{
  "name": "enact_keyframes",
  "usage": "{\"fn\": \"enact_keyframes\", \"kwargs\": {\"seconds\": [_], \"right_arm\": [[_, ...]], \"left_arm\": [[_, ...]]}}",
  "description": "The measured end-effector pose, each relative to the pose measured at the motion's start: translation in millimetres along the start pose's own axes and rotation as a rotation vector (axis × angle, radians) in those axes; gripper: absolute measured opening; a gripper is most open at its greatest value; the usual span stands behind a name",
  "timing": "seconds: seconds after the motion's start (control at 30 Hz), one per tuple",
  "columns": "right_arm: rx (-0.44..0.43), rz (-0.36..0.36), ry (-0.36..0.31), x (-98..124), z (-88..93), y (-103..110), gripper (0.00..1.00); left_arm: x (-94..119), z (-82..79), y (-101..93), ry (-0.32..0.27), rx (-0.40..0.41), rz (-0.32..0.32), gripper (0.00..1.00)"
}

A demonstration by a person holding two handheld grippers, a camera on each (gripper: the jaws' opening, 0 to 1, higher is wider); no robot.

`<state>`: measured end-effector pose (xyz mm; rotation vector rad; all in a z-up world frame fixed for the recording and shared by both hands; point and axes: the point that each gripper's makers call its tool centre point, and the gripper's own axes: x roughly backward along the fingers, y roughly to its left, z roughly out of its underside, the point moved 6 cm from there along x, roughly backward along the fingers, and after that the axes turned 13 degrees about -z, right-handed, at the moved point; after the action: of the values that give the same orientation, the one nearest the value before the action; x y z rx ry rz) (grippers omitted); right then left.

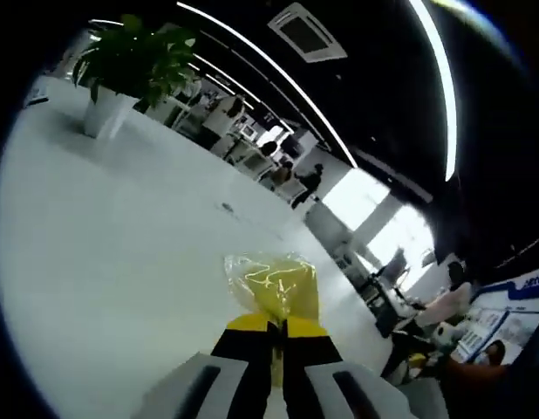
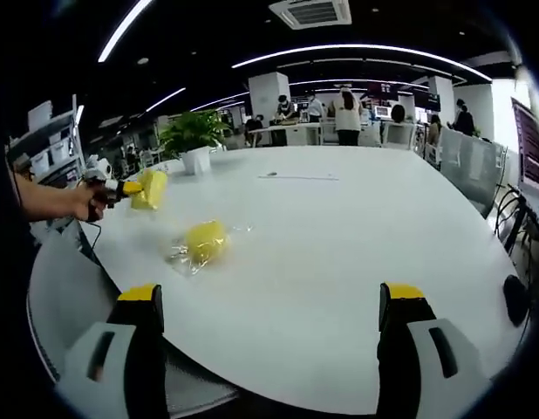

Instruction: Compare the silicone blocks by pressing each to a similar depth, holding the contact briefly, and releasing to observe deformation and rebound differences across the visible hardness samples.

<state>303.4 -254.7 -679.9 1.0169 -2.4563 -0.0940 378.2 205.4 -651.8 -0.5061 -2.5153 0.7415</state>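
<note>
Between the left hand-held gripper's (image 1: 276, 330) closed jaws sits a bagged block (image 1: 274, 284); right hand-held gripper (image 2: 274, 301) open.

My left tool (image 1: 278, 330) pinches a soft-looking yellow block (image 1: 283, 292) in shiny, crinkly clear plastic wrap, another wrapped block (image 2: 202, 243) lies on the smooth, slightly shiny white bench (image 2: 339, 236).

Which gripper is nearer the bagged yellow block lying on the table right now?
Left, probably. The left gripper is held above the table, up and left of the bagged yellow block, clamping another bagged block. The right gripper stands open, facing it from farther back.
</note>
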Motion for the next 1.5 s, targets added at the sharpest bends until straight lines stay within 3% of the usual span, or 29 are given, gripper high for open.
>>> {"fn": "enact_keyframes", "kwargs": {"seconds": [0.1,0.23,0.43,0.5,0.8,0.93,1.0,1.27,1.5], "right_arm": [[0.021,-0.012,-0.019,0.1,-4.6,2.6,0.97],[0.034,-0.028,-0.013,-1.2,-11.4,7.1,0.97],[0.113,-0.027,-0.036,-3.6,-32.8,13.0,0.97],[0.077,-0.079,-0.066,-6.3,-43.6,21.8,0.97],[0.065,-0.191,-0.043,-13.2,-70.7,40.3,0.97],[0.102,-0.138,-0.077,-11.2,-90.0,35.9,0.97],[0.100,-0.146,-0.098,-10.9,-99.8,36.4,0.97],[0.082,-0.254,-0.204,-19.9,-144.2,51.5,0.97],[0.131,-0.381,-0.213,-35.2,-169.3,79.1,0.97]], "left_arm": [[5.3,-11.3,-6.7,-0.023,-0.078,-0.012,0.00],[13.9,-22.6,-22.5,-0.060,-0.121,0.023,0.00],[16.9,-28.9,-33.9,-0.077,-0.116,0.058,0.00],[17.1,-30.4,-38.3,-0.082,-0.123,0.056,0.00],[23.7,-46.3,-75.8,-0.110,-0.215,0.147,0.00],[27.2,-57.4,-88.0,-0.140,-0.238,0.178,0.00],[28.8,-61.3,-95.1,-0.158,-0.259,0.201,0.00],[28.4,-61.9,-113.5,-0.162,-0.338,0.237,0.00],[36.4,-63.8,-139.2,-0.168,-0.367,0.301,0.00]]}}
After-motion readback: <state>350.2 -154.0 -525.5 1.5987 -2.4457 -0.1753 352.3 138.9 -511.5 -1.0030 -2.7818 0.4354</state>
